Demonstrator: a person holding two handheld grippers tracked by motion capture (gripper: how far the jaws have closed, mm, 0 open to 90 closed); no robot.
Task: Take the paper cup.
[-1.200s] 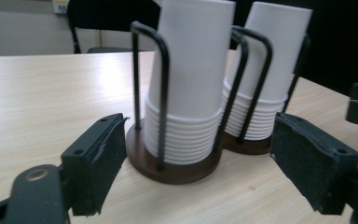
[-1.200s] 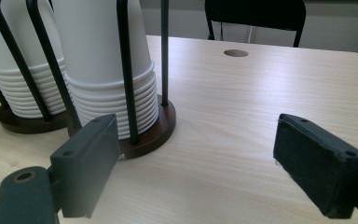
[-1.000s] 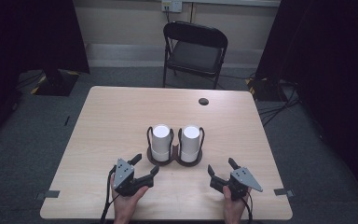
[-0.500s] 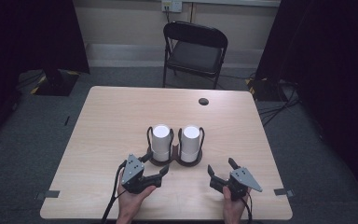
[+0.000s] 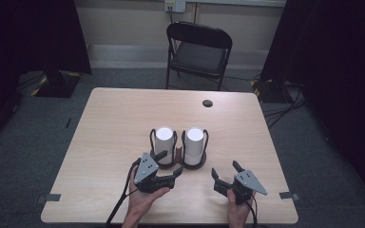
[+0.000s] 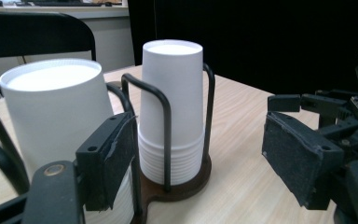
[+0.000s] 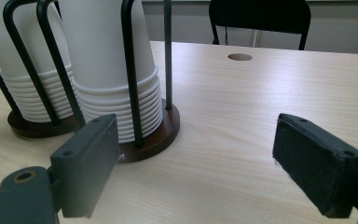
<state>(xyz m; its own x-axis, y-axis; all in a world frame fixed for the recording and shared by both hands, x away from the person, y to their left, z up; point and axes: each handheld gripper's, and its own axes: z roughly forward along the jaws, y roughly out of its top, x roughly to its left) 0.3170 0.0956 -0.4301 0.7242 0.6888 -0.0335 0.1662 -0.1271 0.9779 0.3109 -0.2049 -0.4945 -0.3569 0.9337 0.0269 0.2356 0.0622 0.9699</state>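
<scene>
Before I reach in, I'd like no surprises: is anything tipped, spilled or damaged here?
Nothing stands out. Both stacks of white cups, left and right, stand upright in the wire cup holder on the table. No spills, nothing tilted.

Beyond the far edge of the wooden table: black folding chair, empty, facing it. Behind the chair, wall socket. Near the table's far right corner, round hole.

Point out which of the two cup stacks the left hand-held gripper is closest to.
The left cup stack: the left hand-held gripper sits right at its holder, while the right cup stack stands farther off.
</scene>
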